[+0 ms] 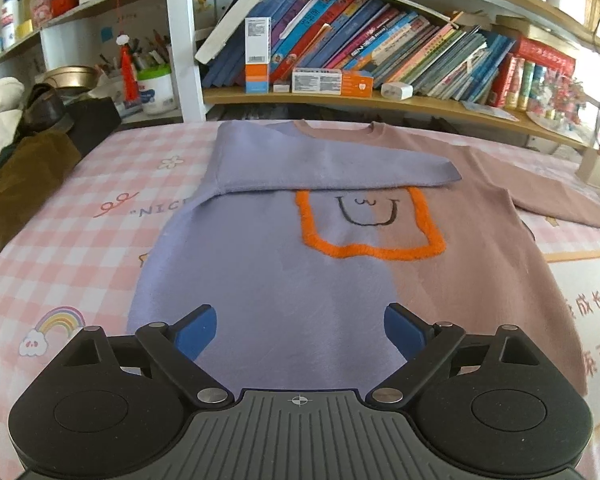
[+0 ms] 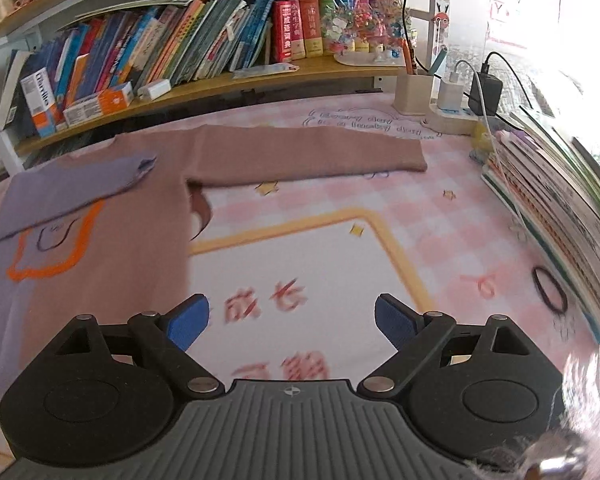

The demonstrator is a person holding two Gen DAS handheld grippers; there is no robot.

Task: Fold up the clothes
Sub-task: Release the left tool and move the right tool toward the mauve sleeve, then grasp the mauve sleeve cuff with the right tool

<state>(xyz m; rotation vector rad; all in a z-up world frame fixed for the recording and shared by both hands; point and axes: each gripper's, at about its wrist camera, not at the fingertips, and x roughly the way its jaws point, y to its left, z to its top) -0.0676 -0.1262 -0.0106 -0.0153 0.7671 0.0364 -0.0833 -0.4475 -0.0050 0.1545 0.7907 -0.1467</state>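
A two-tone sweater (image 1: 292, 280), purple on the left half and brown on the right, lies flat on the pink checked tablecloth (image 1: 72, 248). It has an orange outlined face patch (image 1: 370, 250) on the chest. Its purple sleeve (image 1: 324, 168) is folded across the chest. Its brown sleeve (image 2: 312, 152) lies stretched out to the right. My left gripper (image 1: 300, 332) is open and empty above the sweater's lower hem. My right gripper (image 2: 292, 322) is open and empty over the tablecloth, right of the sweater (image 2: 112, 248).
A bookshelf (image 1: 360, 100) full of books runs along the table's far edge. A book stack (image 2: 560, 200), a black hair tie (image 2: 548, 288), a power strip with chargers (image 2: 460, 112) and a pen holder (image 2: 412, 92) sit at the right. Dark clothing (image 1: 32, 168) lies at the left.
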